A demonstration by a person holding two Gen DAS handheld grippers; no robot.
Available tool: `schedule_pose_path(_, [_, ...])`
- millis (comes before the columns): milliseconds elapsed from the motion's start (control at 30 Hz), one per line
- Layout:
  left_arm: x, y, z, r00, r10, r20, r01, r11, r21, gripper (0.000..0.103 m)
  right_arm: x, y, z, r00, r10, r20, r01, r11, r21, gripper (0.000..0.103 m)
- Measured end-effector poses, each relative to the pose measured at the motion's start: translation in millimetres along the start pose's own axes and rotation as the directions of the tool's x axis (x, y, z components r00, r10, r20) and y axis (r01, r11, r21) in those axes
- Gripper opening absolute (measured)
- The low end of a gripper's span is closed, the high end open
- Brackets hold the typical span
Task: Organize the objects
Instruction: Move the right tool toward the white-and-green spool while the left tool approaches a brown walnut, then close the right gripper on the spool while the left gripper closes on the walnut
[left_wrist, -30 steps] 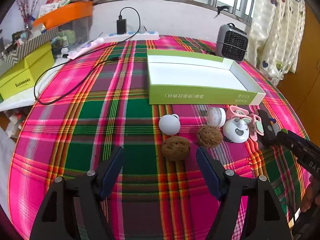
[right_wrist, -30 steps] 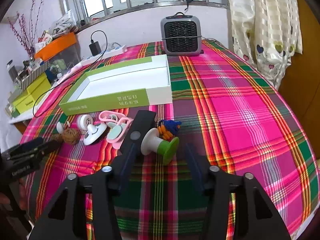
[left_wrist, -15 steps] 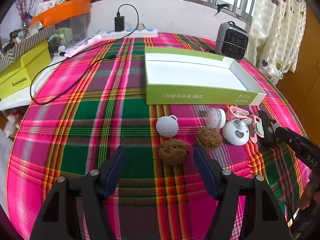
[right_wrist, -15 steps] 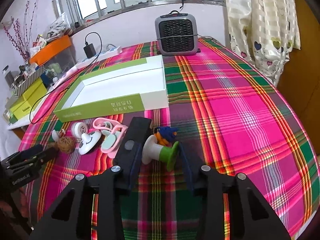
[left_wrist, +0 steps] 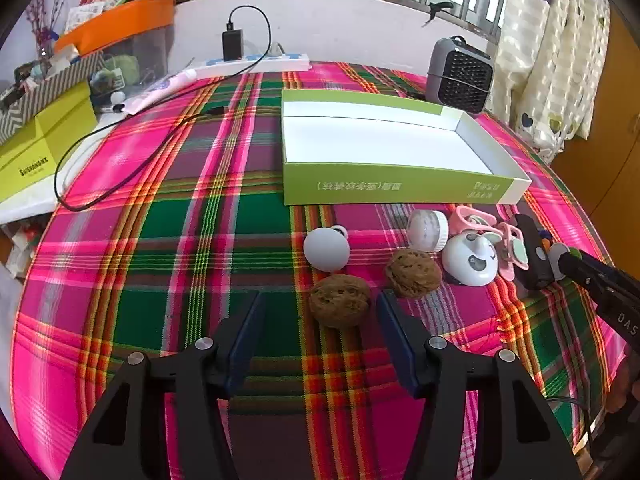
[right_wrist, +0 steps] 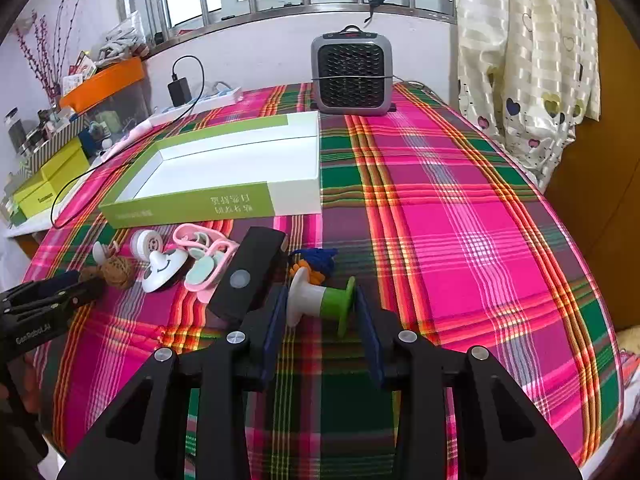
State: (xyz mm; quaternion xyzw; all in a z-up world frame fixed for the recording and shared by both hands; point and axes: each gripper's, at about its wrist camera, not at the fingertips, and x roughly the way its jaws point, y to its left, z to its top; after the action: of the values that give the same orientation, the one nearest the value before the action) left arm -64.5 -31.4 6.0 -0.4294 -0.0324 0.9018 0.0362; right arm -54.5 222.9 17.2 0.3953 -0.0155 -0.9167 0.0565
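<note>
A green-and-white open box [left_wrist: 384, 148] lies on the plaid table, also in the right wrist view [right_wrist: 224, 172]. In front of it lie a white ball toy [left_wrist: 326, 248], two brown walnuts [left_wrist: 340, 300] [left_wrist: 414, 272], a white round case [left_wrist: 428, 230], a panda toy [left_wrist: 472, 260] and pink clips [left_wrist: 508, 246]. My left gripper [left_wrist: 320, 332] is open, its fingers either side of the near walnut. My right gripper [right_wrist: 322, 320] is open around a white-and-green spool [right_wrist: 320, 300], beside a black remote [right_wrist: 248, 276] and a blue-orange knot [right_wrist: 316, 264].
A grey fan heater [right_wrist: 350, 76] stands at the back by the curtain. A power strip with a black charger and cable [left_wrist: 240, 48] lies at the back left. Yellow boxes [left_wrist: 36, 148] and an orange-lidded bin [left_wrist: 116, 28] stand on the left.
My left gripper has moved forward and right, so the near walnut now sits between its fingers. My right gripper has moved forward and narrowed around the spool.
</note>
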Motion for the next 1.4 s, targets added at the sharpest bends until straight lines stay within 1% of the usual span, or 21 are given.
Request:
schedule_pose_path(67, [0.3,-0.5,0.6,1.0,0.005,0.002,-0.005,1.0,0.002,0.055,0.0,0.1,0.1,1.0,-0.001,0.002,0.001,1.0,-0.003,0.037])
schedule_pose_path(133, [0.1,-1.3,0.6,1.0,0.006,0.005,-0.006,1.0,0.005,0.048,1.0,0.1,0.2,1.0,-0.002,-0.001,0.002,1.0,-0.002,0.037])
schedule_pose_path(267, [0.2,-3.0,1.1,1.0,0.005,0.005,-0.005,1.0,0.009,0.042,1.9,0.1,-0.2,1.0,0.0,-0.003,0.0,1.0,-0.001,0.037])
schedule_pose_path(333, [0.5,-4.3,2.2,1.0,0.0,0.004,0.0,1.0,0.012,0.038,2.4,-0.4,-0.3,1.0,0.002,-0.003,-0.002,1.0,-0.002,0.037])
schedule_pose_path(467, [0.8,-6.8,2.8,1.0,0.0,0.003,0.0,1.0,0.015,0.034,2.6,-1.7,-0.3,1.0,0.006,-0.002,-0.006,1.0,0.0,0.036])
schedule_pose_path(533, [1.2,-8.1,3.3,1.0,0.001,0.004,-0.001,1.0,0.02,0.029,2.5,-1.6,0.1,1.0,0.007,-0.001,-0.007,1.0,-0.003,0.036])
schedule_pose_path(1033, [-5.0,-12.6,3.7,1.0,-0.007,0.014,0.006,1.0,0.027,0.029,-0.7,1.2,-1.1,1.0,0.018,0.004,-0.018,1.0,-0.013,0.035])
schedule_pose_path(1400, [-15.3,-14.0,9.4,0.999,-0.009,0.041,0.008,0.999,0.034,0.029,-7.9,2.3,1.9,0.999,0.02,0.027,-0.02,0.999,-0.029,0.035])
